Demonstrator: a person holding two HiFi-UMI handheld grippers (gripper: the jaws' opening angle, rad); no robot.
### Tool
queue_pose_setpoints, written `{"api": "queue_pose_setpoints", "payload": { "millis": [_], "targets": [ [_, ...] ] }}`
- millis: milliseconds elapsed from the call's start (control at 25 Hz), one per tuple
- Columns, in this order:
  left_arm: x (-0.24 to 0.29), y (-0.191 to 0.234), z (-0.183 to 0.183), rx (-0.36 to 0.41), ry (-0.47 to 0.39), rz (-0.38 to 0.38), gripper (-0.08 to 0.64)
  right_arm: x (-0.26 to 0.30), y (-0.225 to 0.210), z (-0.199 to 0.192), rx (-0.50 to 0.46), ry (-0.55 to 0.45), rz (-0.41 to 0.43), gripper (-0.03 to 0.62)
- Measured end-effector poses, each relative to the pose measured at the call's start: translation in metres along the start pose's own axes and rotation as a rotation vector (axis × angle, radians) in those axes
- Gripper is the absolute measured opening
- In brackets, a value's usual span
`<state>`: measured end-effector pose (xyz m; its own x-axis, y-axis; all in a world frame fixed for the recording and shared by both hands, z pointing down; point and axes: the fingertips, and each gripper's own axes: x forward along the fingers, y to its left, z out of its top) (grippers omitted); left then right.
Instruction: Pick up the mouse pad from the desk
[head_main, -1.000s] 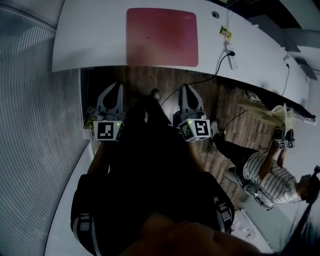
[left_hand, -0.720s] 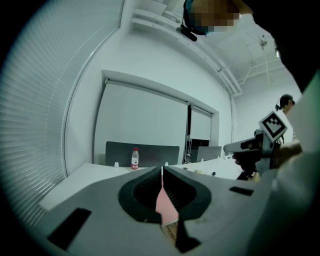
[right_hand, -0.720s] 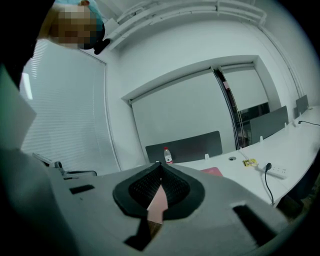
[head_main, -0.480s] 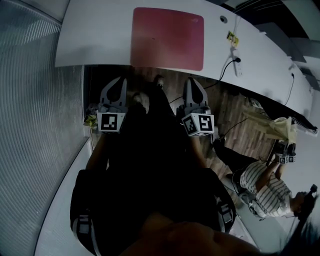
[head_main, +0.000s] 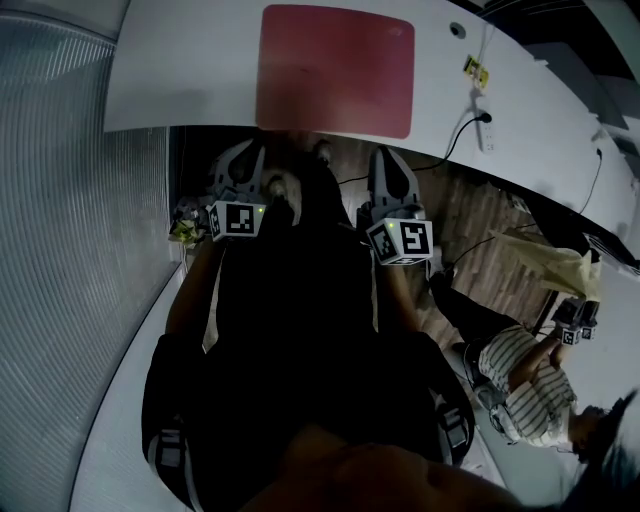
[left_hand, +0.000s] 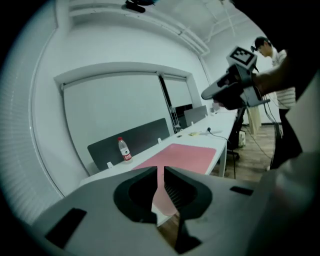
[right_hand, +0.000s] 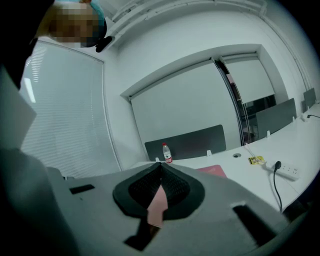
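Lying untouched on the white desk (head_main: 180, 80), the pink mouse pad (head_main: 335, 70) awaits pickup; left gripper (head_main: 248, 158) and right gripper (head_main: 388, 160), both clenched on nothing, hover apparently just short of its near edge.

This is an open-plan office. A long white worktop (head_main: 180, 70) runs across twelve o'clock of the head view, with a white power strip (head_main: 487, 130) and its black cable at two o'clock. Wood-plank flooring (head_main: 470, 215) lies beneath it. In the left gripper view, dark grey divider screens (left_hand: 130, 137) back the desks, and pale roller blinds (left_hand: 115, 110) cover wide windows.
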<state>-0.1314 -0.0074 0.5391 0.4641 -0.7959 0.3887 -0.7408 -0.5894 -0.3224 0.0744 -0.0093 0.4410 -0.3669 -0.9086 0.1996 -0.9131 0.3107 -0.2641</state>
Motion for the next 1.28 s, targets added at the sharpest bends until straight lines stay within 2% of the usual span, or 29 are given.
{"api": "queue_pose_setpoints", "payload": {
  "millis": [40,200,440,680,840,1040,1280],
  "targets": [
    [0.008,-0.004,-0.008,0.033,0.021,-0.014,0.017,0.002,-0.003,-0.002,0.004,0.006,0.000,0.002],
    [0.037,-0.027,-0.045,0.176,0.125,-0.106,0.126,0.008,-0.014,-0.011,0.013,0.023,-0.001,0.002],
    [0.080,-0.055,-0.107,0.401,0.267,-0.235,0.173,0.011,-0.032,-0.028,0.024,0.041,-0.016,0.002],
    [0.114,-0.064,-0.144,0.597,0.361,-0.321,0.191,0.009,-0.044,-0.043,0.032,0.075,-0.029,0.002],
    [0.125,-0.075,-0.164,0.669,0.406,-0.379,0.201,0.008,-0.045,-0.046,0.034,0.085,-0.026,0.002],
    [0.133,-0.082,-0.184,0.748,0.459,-0.402,0.209,0.013,-0.047,-0.043,0.049,0.066,-0.017,0.002],
    [0.153,-0.086,-0.202,0.787,0.485,-0.417,0.209,0.019,-0.063,-0.050,0.052,0.063,-0.028,0.002]
  ]
}}
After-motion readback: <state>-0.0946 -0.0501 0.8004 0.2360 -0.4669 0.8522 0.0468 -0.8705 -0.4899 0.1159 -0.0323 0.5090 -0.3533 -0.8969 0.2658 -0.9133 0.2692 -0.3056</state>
